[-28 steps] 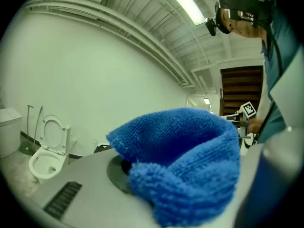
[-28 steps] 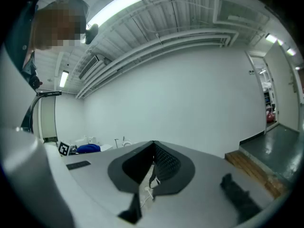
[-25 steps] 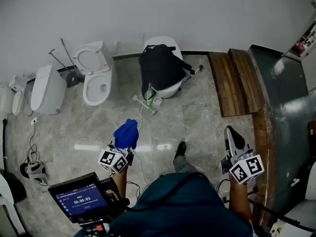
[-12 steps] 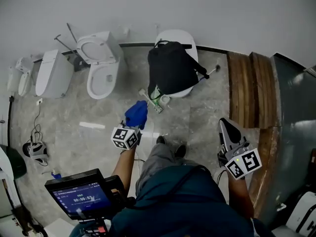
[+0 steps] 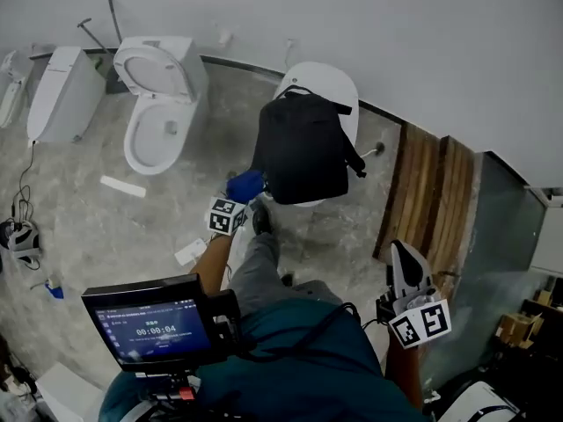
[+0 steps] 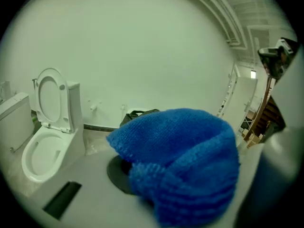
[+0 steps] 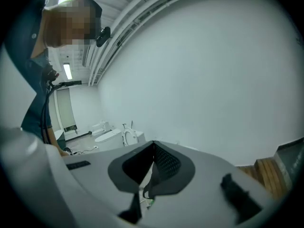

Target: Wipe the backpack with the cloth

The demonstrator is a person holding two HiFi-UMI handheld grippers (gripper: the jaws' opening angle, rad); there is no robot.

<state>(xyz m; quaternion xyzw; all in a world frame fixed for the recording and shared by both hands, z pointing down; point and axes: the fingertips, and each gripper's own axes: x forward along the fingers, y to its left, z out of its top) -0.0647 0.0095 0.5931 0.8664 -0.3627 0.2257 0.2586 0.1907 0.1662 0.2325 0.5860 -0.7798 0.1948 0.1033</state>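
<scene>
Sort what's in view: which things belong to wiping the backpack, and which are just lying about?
For the job:
blue cloth
black backpack

Lying about:
open toilet
closed toilet beside it
wooden planks
white strip on the floor

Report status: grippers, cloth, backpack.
Left gripper shut on blue knitted cloth. Right gripper shut, empty. Black fabric backpack sits on white toilet, cloth near its lower edge, contact unclear. Nothing between.
</scene>
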